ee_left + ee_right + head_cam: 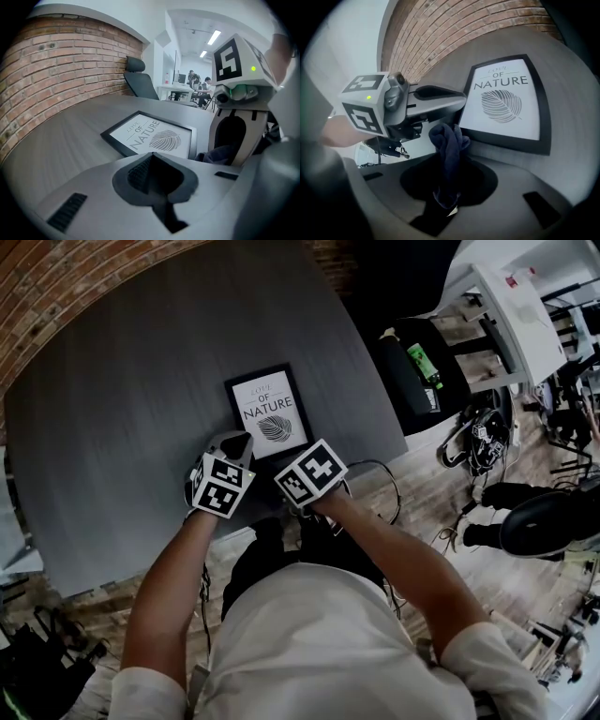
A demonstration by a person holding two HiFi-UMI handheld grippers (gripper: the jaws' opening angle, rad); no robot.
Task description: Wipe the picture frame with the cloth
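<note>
A: On the desk [112, 409], toward its near edge, the frame [270, 413] lies flat, print up: a leaf under the word NATURE. Its whole black border shows in the head view.

B: Left tool [157, 176]?

A: Jaws together, nothing between them. In the left gripper view the dark pads meet at the centre. The head view puts its tip at the frame's near left corner. Whether it rests on the border or hangs just over it, I cannot tell.

B: Right tool [447, 185]?

A: Clamped on the cloth [447, 150]. It is dark blue and bunched, and it stands up out of the jaws in a twisted wad. Its lower end sits in the dark recess between the jaws, so the fold there is hard to read.

B: Cloth against the frame?

A: Just short of the frame's near edge in the right gripper view, with a strip of desk showing between them. Contact with the desk itself is not resolvable. From the head view the cloth is hidden under the right tool's marker cube, and the right tool's tips are hidden too.

B: Tools relative to each other?

A: Side by side at the frame's near edge, left tool slightly ahead. The left gripper view catches a dark lump of the cloth low under the right tool. That tool is cut off at the picture's right side.

B: Anything else?

A: A brick wall [56, 277] curves round the far side of the desk. The person's forearms run up to both tools, and the hands are mostly covered by the cubes.
</note>
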